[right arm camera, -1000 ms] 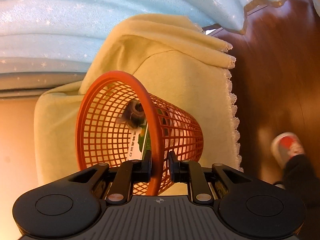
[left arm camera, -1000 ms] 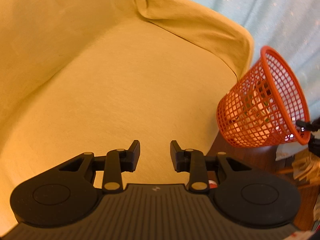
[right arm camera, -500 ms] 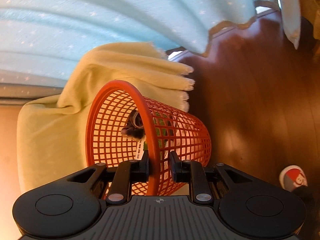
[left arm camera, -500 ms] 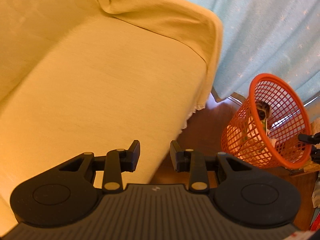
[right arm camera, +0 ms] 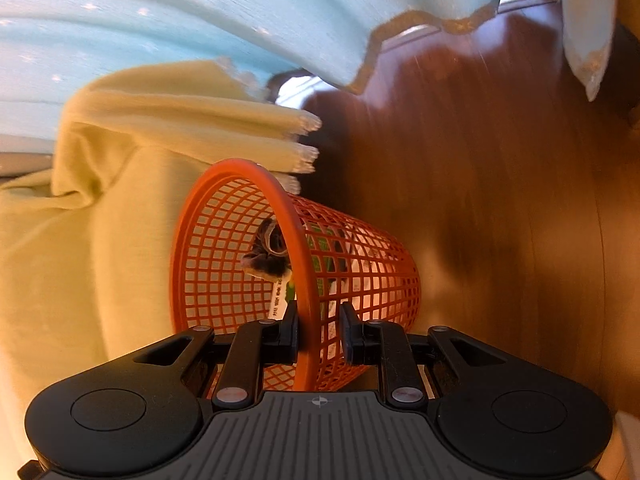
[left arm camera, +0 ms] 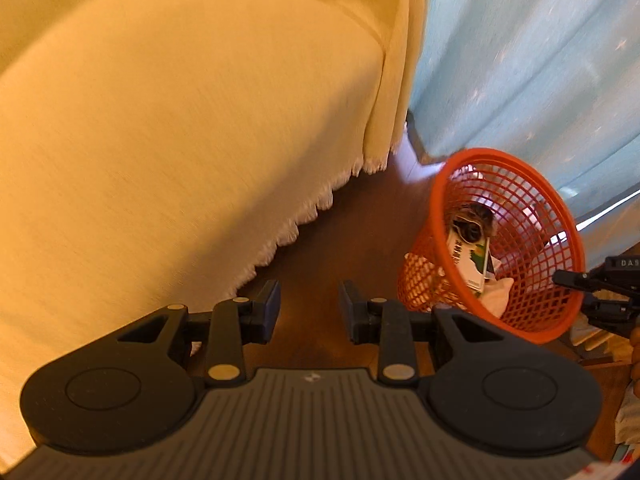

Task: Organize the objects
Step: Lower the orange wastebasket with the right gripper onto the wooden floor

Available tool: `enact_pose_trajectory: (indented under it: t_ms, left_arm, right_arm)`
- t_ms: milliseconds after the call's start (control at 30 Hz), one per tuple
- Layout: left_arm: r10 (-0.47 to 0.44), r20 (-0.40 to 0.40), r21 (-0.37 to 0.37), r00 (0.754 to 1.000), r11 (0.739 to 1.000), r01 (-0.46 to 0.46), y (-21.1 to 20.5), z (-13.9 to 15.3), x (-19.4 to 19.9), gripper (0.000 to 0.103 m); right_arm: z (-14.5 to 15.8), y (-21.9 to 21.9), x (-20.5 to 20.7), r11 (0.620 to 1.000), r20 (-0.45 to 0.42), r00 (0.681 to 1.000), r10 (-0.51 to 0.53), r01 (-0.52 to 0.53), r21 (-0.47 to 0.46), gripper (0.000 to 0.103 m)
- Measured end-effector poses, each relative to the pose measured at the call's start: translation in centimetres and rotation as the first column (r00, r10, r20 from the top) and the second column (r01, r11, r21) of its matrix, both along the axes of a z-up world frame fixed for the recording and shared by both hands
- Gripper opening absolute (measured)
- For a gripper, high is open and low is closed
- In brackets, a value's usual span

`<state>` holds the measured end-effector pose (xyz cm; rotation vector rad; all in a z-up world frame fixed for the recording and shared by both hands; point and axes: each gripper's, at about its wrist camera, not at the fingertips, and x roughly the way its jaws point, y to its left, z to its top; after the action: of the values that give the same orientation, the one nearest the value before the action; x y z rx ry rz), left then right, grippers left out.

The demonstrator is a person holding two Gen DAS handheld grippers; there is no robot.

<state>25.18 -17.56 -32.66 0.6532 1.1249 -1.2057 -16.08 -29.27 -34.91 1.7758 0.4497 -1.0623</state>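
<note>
1. Over the last second the orange basket had swung away from the yellow-covered sofa and down toward the wooden floor.
2. It hung tilted beside the sofa's fringed edge, a green-and-white packet and some dark scraps inside.
3. The right gripper pinched the basket's rim, one finger inside and one outside.
4. The left gripper was spread and empty over the floor.
5. This looked like the carrying step; next, the basket probably needed levelling and setting down by the curtain.
</note>
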Motion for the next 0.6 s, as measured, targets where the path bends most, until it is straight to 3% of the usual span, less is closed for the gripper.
enact_pose_trajectory:
  t_ms: [333, 600]
  left_arm:
    - [-0.024, 0.035, 0.021, 0.999, 1.000, 0.023, -4.2, -12.5, -2.8, 0.027]
    - [-0.011, 0.061, 0.009, 0.998, 1.000, 0.010, -6.7, -18.2, -2.3, 0.027]
  right_arm:
    - [-15.4, -1.5, 0.4, 0.999, 0.038, 0.999, 0.031, -0.030, -0.023, 0.016]
    - [-24.1, -2.4, 0.8, 0.994, 0.021, 0.995, 0.095, -0.093, -0.065, 0.017]
